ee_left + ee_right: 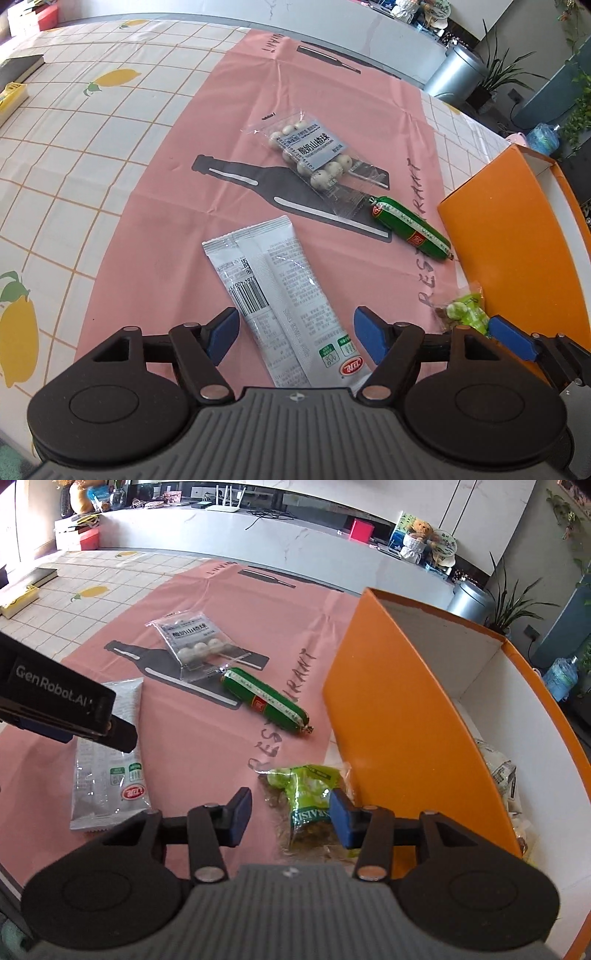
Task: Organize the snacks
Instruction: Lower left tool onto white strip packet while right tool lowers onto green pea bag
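A silver pouch [280,295] lies flat on the pink mat [155,229], and my left gripper [295,338] stands open just above it, one blue pad on either side, neither pressing it. A green raisin packet [310,797] lies by the orange box [399,716]. My right gripper [291,819] is open over the packet: the right pad overlaps the packet, the left pad is clear of it. The same packet [465,314] shows in the left wrist view. A green sausage [269,699] and a clear bag of white balls [195,638] lie further out on the mat.
The orange box is open-topped with white inner walls and holds several packets [498,771]. The left tool's black housing [55,701] reaches in over the silver pouch [107,771]. A lemon-print tablecloth [92,147] surrounds the mat. A dark book [18,66] lies far left.
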`<state>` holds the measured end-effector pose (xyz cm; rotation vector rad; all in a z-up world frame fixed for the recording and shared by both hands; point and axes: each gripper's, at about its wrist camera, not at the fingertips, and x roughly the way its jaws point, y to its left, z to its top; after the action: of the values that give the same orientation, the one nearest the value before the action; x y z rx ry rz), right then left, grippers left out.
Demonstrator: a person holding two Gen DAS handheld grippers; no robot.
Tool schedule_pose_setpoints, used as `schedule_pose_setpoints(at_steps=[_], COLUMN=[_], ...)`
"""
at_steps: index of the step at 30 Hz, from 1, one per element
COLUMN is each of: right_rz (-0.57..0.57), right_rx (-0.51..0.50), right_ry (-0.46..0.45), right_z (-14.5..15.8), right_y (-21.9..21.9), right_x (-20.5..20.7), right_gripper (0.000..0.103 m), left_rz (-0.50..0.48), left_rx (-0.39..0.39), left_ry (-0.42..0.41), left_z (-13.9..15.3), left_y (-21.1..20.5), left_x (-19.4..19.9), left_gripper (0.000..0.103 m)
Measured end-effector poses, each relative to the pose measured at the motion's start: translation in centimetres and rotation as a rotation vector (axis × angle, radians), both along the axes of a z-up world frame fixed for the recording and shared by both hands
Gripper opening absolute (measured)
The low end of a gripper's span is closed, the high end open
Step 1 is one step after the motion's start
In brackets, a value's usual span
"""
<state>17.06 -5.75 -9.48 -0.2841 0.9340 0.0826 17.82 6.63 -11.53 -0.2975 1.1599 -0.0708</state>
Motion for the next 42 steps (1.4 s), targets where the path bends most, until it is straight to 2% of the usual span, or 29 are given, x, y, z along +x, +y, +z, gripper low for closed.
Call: schedule_pose_setpoints(at_steps=[4,8,10,15,17,20,24,28,31,36,39,42], right_rz=[-0.011,0.023,0.035,0.068,0.074,0.076,0.04,0.017,0.019,0.007,-0.011,-0.019], right_rx=[0.016,0.099,0.13,0.24,0.271,0.245,0.198,0.214,0.231,0.239,0.237,0.256], right_ry=[-0.003,0.004,0.01,0.027,0.03,0.006,0.022,0.073,0.086,0.101,0.098,0.105], right_z=[-0.4,0.1,0.2,0.5,0.8,1.4,1.3,0.5,0.2,-0.4,-0.6,-0.6], right_y=[0.1,0.9,1.5,3.0,3.4,3.7,2.7,1.6,1.6,1.8,1.7,1.3], right_x=[0.3,0.2,0.3,0.5,0.6,0.5,0.8,1.0,1.0,1.0,1.2,1.2], right_gripper=[0.051,0.049,0.049,0.047,0.044,0.044,0.054,0.058,0.058,0.058,0.053,0.052], left_rz=[-0.027,-0.041,-0.022,0.041,0.06,0.05,0.016,0.012,0.004,-0.046,-0.1,-0.143], left_rx=[0.097,0.177,0.212,0.246,0.219,0.132,0.076,0.081,0.038,0.018,0.006,0.007], left_ry=[-0.006,-0.005,0.002,-0.001,-0.01,-0.016,-0.007,0.023,0.019,-0.011,-0.036,-0.058], left_z=[-0.2,0.0,0.1,0.6,1.0,1.6,1.4,0.4,0.0,0.0,-0.1,-0.3], left_y=[-1.0,-0.7,0.2,2.6,3.2,3.2,1.9,1.3,1.4,1.0,0.6,0.1], left_x=[0.6,0.5,0.4,0.3,0.3,0.2,0.1,0.1,0.3,1.0,1.2,1.4], left_gripper=[0.083,0.083,0.082,0.079,0.079,0.079,0.082,0.082,0.082,0.082,0.082,0.082])
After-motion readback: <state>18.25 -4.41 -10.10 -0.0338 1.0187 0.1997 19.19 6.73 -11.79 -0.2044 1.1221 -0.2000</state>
